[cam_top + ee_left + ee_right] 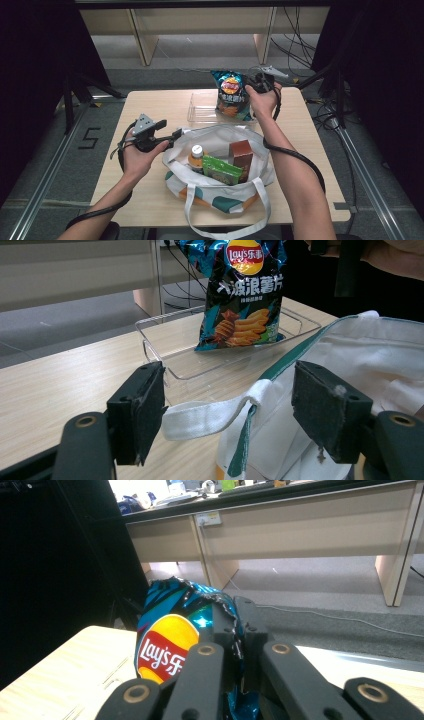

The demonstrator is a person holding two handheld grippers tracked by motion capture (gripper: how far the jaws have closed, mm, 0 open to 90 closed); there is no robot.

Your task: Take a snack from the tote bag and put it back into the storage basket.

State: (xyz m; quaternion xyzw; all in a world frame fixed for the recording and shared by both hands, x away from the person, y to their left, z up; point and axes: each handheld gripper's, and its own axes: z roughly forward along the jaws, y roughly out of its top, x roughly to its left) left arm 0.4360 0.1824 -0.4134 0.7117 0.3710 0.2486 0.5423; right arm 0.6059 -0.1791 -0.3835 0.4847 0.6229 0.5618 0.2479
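Crowding the tote bag (pixel 220 192): bottle (pixel 196 155), brown box (pixel 242 156), green packet (pixel 221 170).

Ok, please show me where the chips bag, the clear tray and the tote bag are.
chips bag (pixel 232 95): high view, middle of its printed front.
clear tray (pixel 152 347): left gripper view, its near left wall.
tote bag (pixel 220 134): high view, white far rim of the opening.

chip bag (pixel 170 630) bottom cut off by the right gripper view's lower edge and partly hidden behind the jaws, tote bag (pixel 350 355) cropped at right and bottom in the left gripper view, bottle (pixel 196 156) mostly sunk inside it, green packet (pixel 221 170) label too small to read
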